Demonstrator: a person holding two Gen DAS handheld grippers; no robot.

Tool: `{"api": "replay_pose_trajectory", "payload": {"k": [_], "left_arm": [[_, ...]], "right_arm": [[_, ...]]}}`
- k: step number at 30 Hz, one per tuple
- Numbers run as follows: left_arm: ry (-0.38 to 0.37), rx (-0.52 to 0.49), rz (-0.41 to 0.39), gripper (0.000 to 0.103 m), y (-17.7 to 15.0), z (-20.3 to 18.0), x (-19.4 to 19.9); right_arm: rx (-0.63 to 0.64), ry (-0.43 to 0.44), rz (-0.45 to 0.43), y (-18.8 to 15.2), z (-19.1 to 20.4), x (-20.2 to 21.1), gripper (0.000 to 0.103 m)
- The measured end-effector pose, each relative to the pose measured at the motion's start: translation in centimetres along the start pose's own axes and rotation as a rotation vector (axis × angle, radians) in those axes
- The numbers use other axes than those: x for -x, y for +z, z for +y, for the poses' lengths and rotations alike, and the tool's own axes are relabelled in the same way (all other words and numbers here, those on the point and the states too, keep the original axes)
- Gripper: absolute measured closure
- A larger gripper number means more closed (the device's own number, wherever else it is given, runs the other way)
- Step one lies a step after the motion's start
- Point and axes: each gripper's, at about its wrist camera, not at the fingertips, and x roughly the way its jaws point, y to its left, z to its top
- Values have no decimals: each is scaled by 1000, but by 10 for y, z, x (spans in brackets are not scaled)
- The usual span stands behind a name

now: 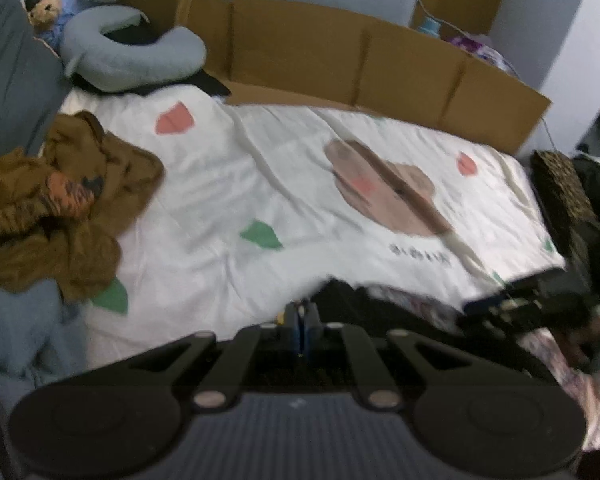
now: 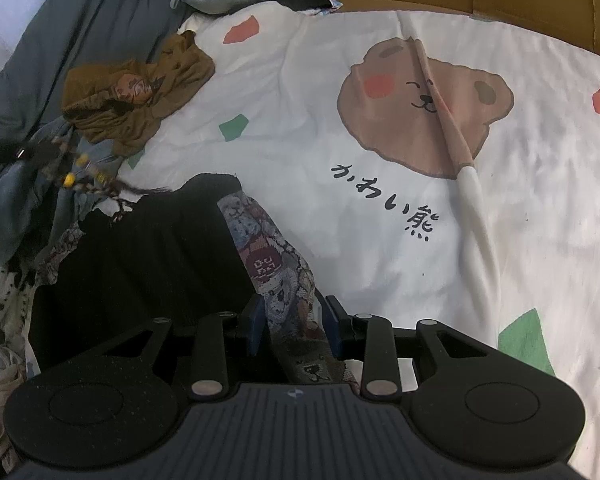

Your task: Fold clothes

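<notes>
A black garment (image 2: pixel 140 264) with a patterned woven panel (image 2: pixel 268 256) lies at the near edge of the bed. My right gripper (image 2: pixel 294 320) is open just above it. The panel runs between its blue pads (image 2: pixel 256 320), which do not squeeze it. My left gripper (image 1: pixel 302 320) is shut, pads together with nothing visible between them, raised above the quilt short of the black garment (image 1: pixel 352 300). A crumpled brown garment (image 1: pixel 80 208) (image 2: pixel 140 96) lies at the left. A blue-grey garment (image 1: pixel 20 320) (image 2: pixel 24 192) lies beside it.
The bed carries a white quilt (image 2: pixel 300 100) with a bear print (image 2: pixel 420 100). A cardboard wall (image 1: pixel 340 52) borders the far side. A grey U-shaped pillow (image 1: pixel 132 60) and a teddy bear (image 1: pixel 44 6) sit at the far left. Dark clutter (image 1: pixel 580 200) crowds the right edge.
</notes>
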Motion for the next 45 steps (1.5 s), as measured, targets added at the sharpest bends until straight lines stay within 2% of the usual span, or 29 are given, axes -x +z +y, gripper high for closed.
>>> {"api": "replay_pose_trajectory", "payload": {"k": [5,12,18,24,26,28,30,35,37,45], "left_arm": [[-51,-29,50,101,-24,-23,8],[-97,-19,123,101,-64,-37,-10],[-94,-41,229,99,-94,-35,-36],[-99,-17,307,91,-105,-32,-41],[-104,-21,313,86,-104,-32,-36],[-104,-29,312,75,-102,-32,-31],[-91,-39,302,69,-96,-32,-28],[-70,-74,265,66,-67,-33,-32],[-68,-74,238,57,-55,-32,-36],[-69,-61,164,50,-24,-34,-66]], "right_arm": [[-8,-1,-2,-1,0,-1,68],[-6,-5,7,-1,2,-4,68],[-18,-7,1,-1,2,-4,68],[-20,-7,-1,-3,0,-3,68],[-27,-7,-7,-2,-2,-2,68],[-34,-7,-16,-1,-3,0,68],[-38,-4,-28,1,-4,2,68],[-47,-4,-50,5,-6,5,68],[-49,-6,-55,6,-7,6,68],[-42,-13,-44,5,-8,3,68]]}}
